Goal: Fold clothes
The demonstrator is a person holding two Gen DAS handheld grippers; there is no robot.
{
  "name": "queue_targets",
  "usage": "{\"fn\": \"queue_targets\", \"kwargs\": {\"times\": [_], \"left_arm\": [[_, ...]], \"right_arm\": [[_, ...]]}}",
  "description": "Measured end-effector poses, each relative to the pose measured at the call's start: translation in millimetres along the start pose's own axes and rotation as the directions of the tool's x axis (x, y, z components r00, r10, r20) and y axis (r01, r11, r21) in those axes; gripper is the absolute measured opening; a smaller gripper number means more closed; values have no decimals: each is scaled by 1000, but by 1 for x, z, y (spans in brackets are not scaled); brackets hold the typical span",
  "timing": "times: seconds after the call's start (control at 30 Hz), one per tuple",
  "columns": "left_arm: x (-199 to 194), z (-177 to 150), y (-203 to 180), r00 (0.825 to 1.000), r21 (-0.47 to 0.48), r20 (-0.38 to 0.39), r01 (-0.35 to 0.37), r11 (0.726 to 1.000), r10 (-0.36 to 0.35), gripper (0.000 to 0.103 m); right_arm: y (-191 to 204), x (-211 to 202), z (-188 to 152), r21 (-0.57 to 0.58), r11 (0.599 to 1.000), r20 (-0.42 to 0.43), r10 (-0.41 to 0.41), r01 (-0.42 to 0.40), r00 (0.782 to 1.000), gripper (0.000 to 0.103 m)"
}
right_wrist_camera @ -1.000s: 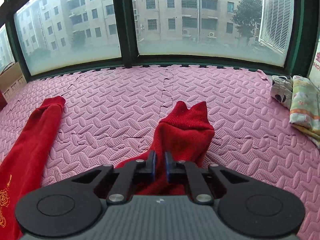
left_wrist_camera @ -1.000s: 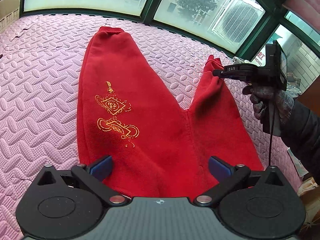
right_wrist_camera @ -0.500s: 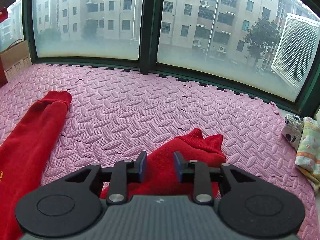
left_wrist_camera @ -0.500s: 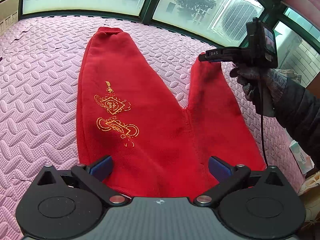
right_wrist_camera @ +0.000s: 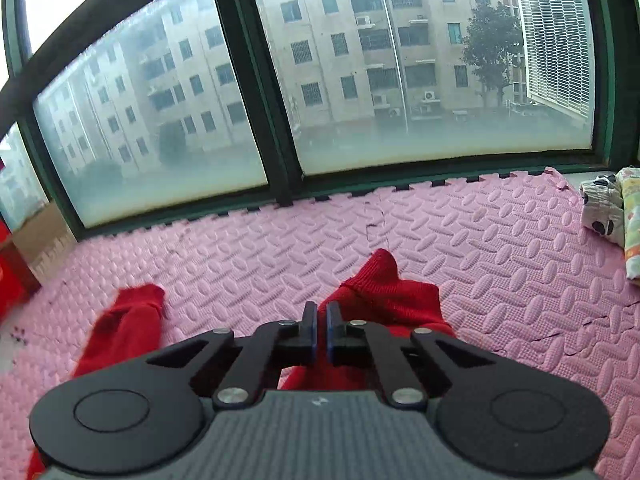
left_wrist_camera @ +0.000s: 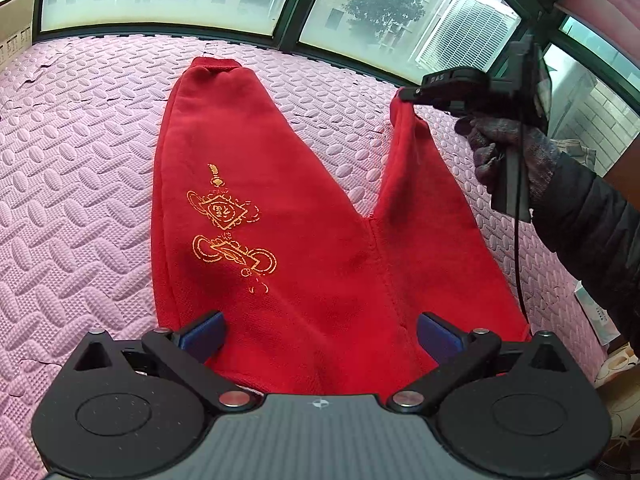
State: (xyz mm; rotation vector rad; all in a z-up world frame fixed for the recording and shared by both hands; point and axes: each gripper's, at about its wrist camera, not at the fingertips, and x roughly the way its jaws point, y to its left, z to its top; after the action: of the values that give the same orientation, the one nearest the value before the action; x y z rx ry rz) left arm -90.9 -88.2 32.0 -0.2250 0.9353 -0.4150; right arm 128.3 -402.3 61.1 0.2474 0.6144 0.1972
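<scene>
Plainly, the left gripper hangs with its fingers spread wide over the waist of the red trousers, gripping nothing. Beyond them the fleecy cloth, stitched with a gold emblem, lies flat on the ridged pink foam mat. Farther off, the right gripper is clenched on the ribbed cuff, lifting that leg. The pinch looks shallow, though the bite is partly hidden, so the cuff could slip and the unpinned waist drag.
</scene>
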Motion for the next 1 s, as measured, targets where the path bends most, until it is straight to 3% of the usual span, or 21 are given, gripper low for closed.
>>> {"fn": "queue_targets", "kwargs": {"times": [0.07,0.23,0.43,0.57,0.7,0.83,0.9,1.0], "left_arm": [[1,0,0,1000,2,3,-1,1000,1,103],[0,0,-1,1000,1,0,-5,1000,5,103],[0,-1,-2,1000,8,0,-7,1000,7,103],[0,-2,-4,1000,25,-1,-15,1000,15,103],[1,-1,-4,1000,28,-4,-18,999,18,103],[3,-1,-6,1000,39,-6,-30,999,30,103],[3,-2,-7,999,43,-5,-36,998,37,103],[4,-2,-9,999,50,-4,-46,998,46,103]], "right_arm": [[-5,-12,4,57,995,61,73,-76,995,11],[-5,-2,9,3,999,-5,41,-41,999,16],[3,16,-4,-225,973,-166,-89,50,982,17],[-14,38,-16,-261,955,-183,-193,142,964,17],[-30,40,-8,-227,957,-168,-219,178,961,17],[-24,31,-1,-216,972,-166,-133,95,977,23],[-14,30,-4,-235,970,-170,-96,55,981,42],[4,37,-15,-285,958,-199,-64,5,978,50]]}}
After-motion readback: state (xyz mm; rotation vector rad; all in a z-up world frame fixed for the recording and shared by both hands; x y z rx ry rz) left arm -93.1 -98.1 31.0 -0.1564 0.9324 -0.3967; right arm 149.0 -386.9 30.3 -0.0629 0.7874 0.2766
